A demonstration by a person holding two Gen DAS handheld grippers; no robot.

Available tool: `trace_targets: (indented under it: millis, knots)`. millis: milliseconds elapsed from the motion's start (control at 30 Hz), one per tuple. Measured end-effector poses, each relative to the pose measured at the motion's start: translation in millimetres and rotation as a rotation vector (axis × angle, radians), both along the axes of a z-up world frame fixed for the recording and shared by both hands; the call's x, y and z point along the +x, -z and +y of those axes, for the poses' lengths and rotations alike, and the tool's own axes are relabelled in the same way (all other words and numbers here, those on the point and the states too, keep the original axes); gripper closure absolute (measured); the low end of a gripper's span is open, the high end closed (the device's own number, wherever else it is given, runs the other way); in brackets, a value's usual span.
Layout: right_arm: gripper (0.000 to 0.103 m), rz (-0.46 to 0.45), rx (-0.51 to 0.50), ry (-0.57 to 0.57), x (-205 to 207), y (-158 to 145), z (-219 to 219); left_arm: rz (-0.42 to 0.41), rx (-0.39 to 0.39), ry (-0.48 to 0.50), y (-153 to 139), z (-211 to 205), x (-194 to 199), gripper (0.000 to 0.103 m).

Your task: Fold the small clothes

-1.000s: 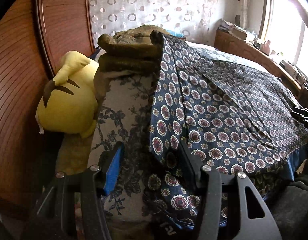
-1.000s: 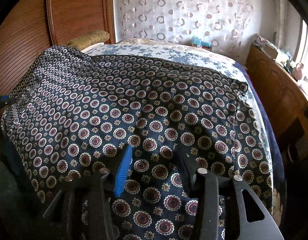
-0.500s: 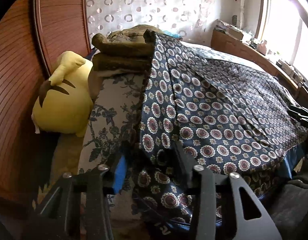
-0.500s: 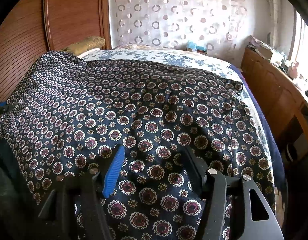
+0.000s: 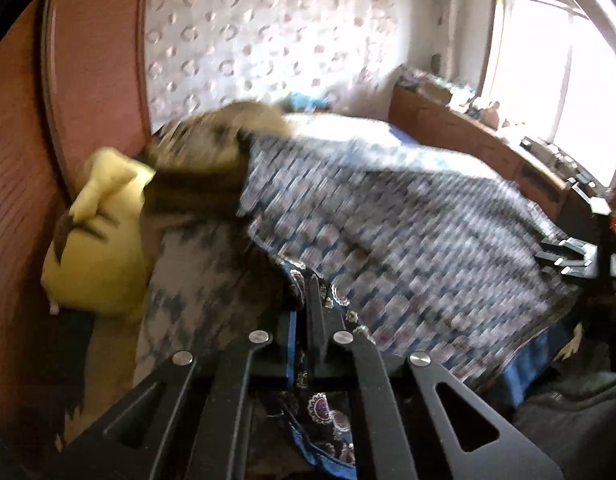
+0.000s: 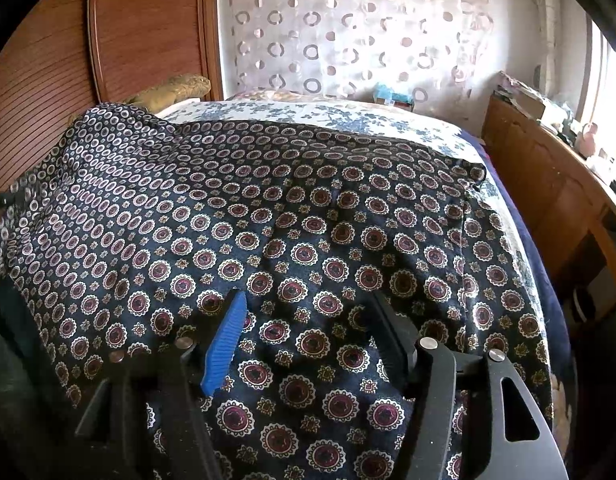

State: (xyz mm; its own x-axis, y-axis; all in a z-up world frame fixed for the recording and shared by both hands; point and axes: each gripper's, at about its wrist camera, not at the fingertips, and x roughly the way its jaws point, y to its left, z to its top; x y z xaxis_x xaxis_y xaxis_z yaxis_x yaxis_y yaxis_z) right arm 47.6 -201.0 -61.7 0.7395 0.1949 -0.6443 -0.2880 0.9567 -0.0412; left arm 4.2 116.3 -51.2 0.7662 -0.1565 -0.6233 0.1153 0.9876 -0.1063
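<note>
Left gripper — fingers pressed together, pinching the near-left edge of the patterned garment. Right gripper — fingers spread, poised over the garment's near-right area, nothing clamped. The garment lies spread across the floral bedspread. A yellow plush toy sits left, against the wooden headboard.
</note>
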Motion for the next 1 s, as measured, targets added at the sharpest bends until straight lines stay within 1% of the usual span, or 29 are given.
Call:
trace_targets:
  millis: [133,200,333,400,500,633,833,1000]
  knots:
    - [0.038,0.011,-0.002,-0.005,2,-2,-1,-0.078,-0.026,0.058,-27,-19,12,0.099]
    - [0.038,0.025,-0.006,-0.002,4,-3,-1,-0.103,-0.037,0.091,-37,-28,17,0.099]
    - [0.038,0.045,-0.009,0.017,8,-7,-6,-0.151,-0.032,0.170,-59,-57,33,0.100]
    - [0.038,0.045,-0.006,0.025,8,-9,-10,-0.182,-0.019,0.219,-73,-76,42,0.100]
    - [0.038,0.038,0.002,0.035,8,-13,-16,-0.205,-0.020,0.278,-86,-97,50,0.100]
    - [0.038,0.011,0.016,0.048,3,-24,-25,-0.223,-0.037,0.347,-99,-119,60,0.100]
    - [0.038,-0.036,0.023,0.069,-11,-42,-37,-0.243,-0.030,0.451,-115,-162,64,0.100]
    - [0.038,-0.063,0.047,0.091,-24,-52,-48,-0.220,-0.046,0.504,-114,-184,71,0.100]
